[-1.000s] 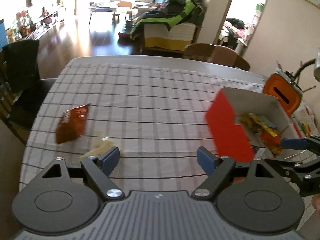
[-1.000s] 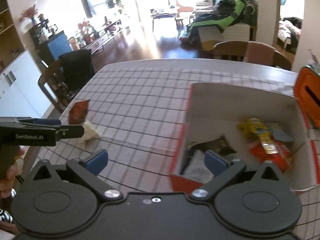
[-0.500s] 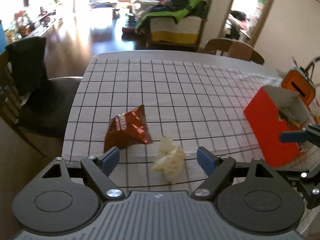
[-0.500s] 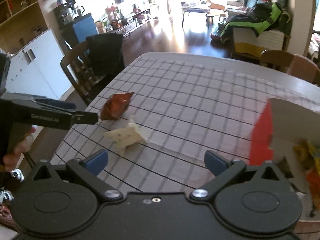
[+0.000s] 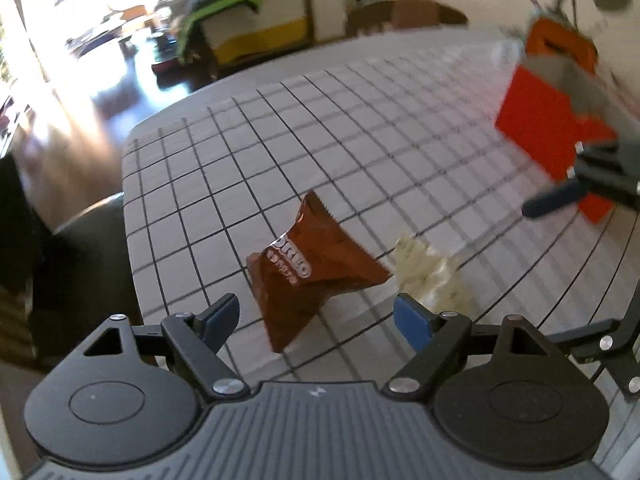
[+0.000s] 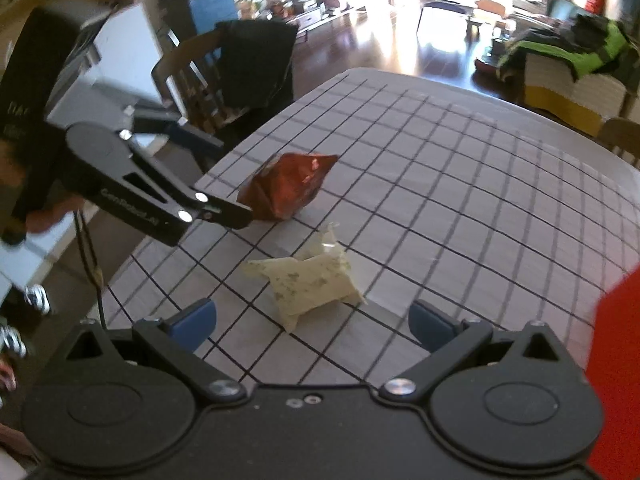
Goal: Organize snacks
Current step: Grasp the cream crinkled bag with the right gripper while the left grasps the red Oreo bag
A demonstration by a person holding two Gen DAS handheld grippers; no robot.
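Note:
A brown snack packet point(image 5: 310, 270) lies on the checked tablecloth, just ahead of my open left gripper point(image 5: 316, 318), partly between its blue fingertips. A pale cream snack packet point(image 5: 430, 276) lies right beside it. In the right wrist view my open right gripper point(image 6: 312, 320) hovers just short of the cream packet point(image 6: 310, 280); the brown packet point(image 6: 286, 186) sits beyond it, with the left gripper point(image 6: 224, 184) at its left side. The red box point(image 5: 548, 128) stands at the far right of the table and shows as a red edge point(image 6: 616, 360) in the right wrist view.
An orange item point(image 5: 560, 46) stands behind the red box. A wooden chair with a black garment point(image 6: 248, 68) stands at the table's left side. The table edge point(image 6: 168, 236) runs close to the packets on the left. A living room lies beyond.
Both grippers have swung left, away from the red box, and closed in on the two packets. The left gripper now faces the brown packet, the right one the cream packet. Both stay open.

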